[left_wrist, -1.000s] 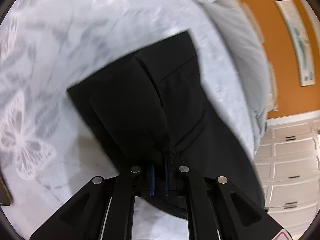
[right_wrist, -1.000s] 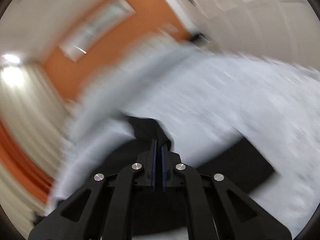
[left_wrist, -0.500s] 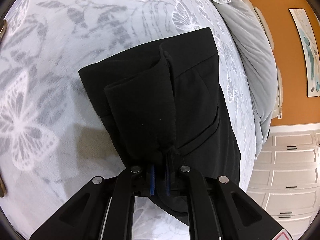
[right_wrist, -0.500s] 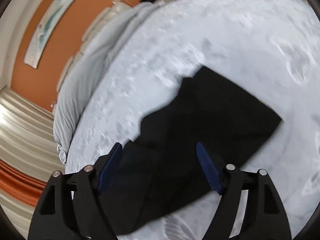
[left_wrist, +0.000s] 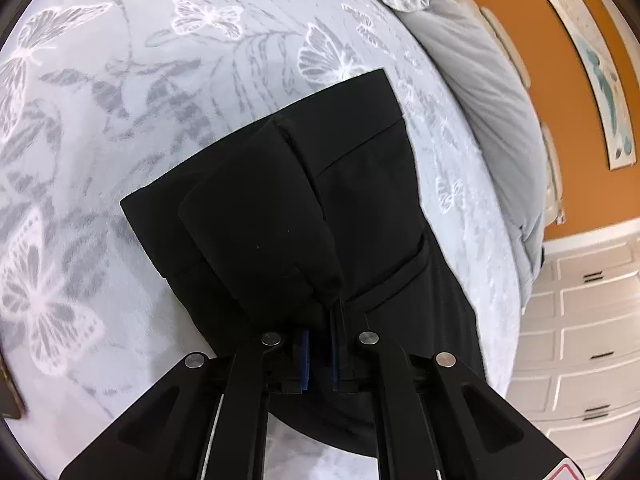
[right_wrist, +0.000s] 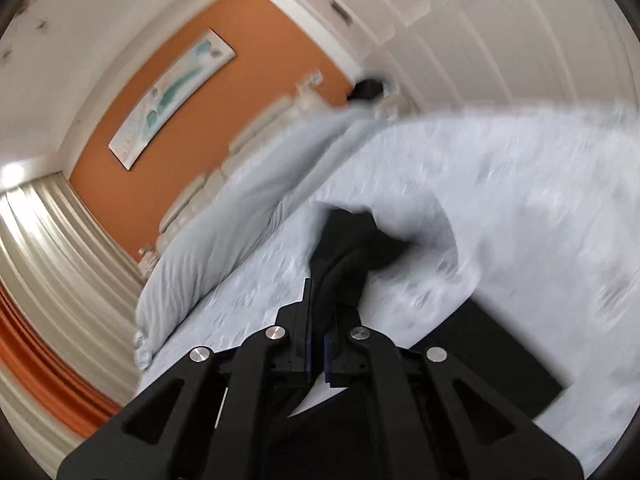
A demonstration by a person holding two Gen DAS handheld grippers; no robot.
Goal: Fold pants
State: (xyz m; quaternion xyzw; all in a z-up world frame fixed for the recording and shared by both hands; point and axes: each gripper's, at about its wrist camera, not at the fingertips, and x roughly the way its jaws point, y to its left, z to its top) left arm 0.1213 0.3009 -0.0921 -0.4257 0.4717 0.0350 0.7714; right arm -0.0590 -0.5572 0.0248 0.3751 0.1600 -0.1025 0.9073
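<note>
On the bed, over the butterfly-print blanket [left_wrist: 120,80], the black pants [left_wrist: 360,184] lie partly folded, with one flap lifted toward the left gripper [left_wrist: 319,354]. Its fingers are nearly together and pinch a bunched edge of the cloth. In the right wrist view the right gripper [right_wrist: 318,350] is also closed on a raised ridge of the pants [right_wrist: 340,256], though this picture is blurred and the exact hold is hard to judge. I think the main risk is that each pinch takes only a small bite of fabric, so a quick pull could let it slip out and the flap would fall crooked. Uneven pulling between the two sides could twist the fold, and the soft blanket may drag with the cloth and wrinkle the lower layer.
</note>
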